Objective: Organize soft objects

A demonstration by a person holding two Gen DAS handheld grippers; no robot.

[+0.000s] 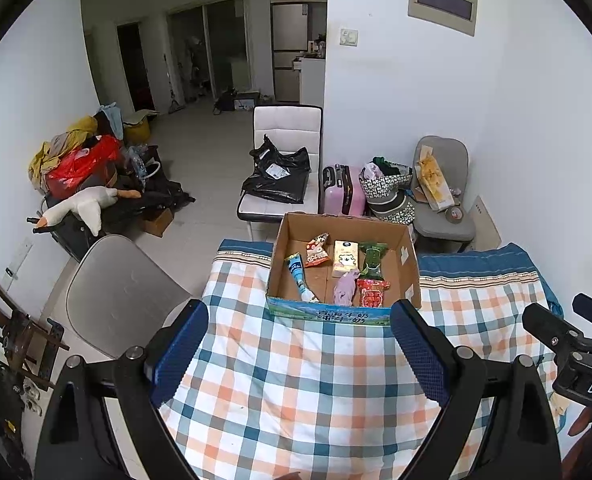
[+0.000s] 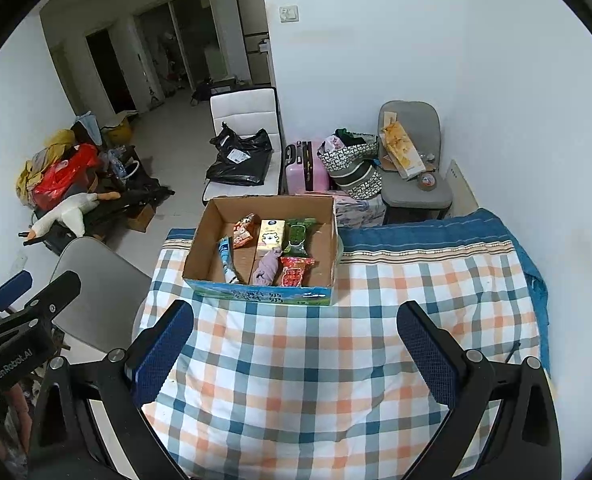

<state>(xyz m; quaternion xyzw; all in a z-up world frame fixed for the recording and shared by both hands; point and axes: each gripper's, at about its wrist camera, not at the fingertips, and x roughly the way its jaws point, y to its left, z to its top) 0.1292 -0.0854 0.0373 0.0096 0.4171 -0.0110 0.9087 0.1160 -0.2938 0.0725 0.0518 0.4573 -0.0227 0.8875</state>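
Left wrist view: the left gripper [image 1: 300, 344] hangs over the plaid orange, blue and white quilt [image 1: 296, 392], its blue-padded fingers [image 1: 182, 350] spread wide with nothing between them.
Box: an open brown cardboard box with a blue printed front [image 1: 396, 236] sits on the quilt at the far end, just past the fingertips.
Inside the box: a blue-and-white tube-shaped packet [image 1: 298, 276] lies along the left wall, an orange-red snack bag [image 1: 317, 250] and a pale yellow carton with a bear print [image 1: 345, 258] sit toward the back, and a green snack bag [image 1: 373, 260] is next to the carton.
Front of box: a crumpled lilac cloth [image 1: 346, 288] lies beside a red snack bag [image 1: 372, 292]; they look like they touch.
Right edge: the other tool pokes in, a black body with white letters.
Right wrist view: the right gripper [image 2: 296, 338] is over the same quilt, claw wide open too, holding nothing.
Box from here: same contents, with the lilac cloth at the front between the tube packet and the red bag.
Beyond the bed: a white chair carrying a black plastic bag [image 2: 240, 156] and a pink hard-shell suitcase [image 2: 306, 166] stand on the floor.
Left edge: the left tool shows partly, low beside a grey chair [image 2: 96, 280].
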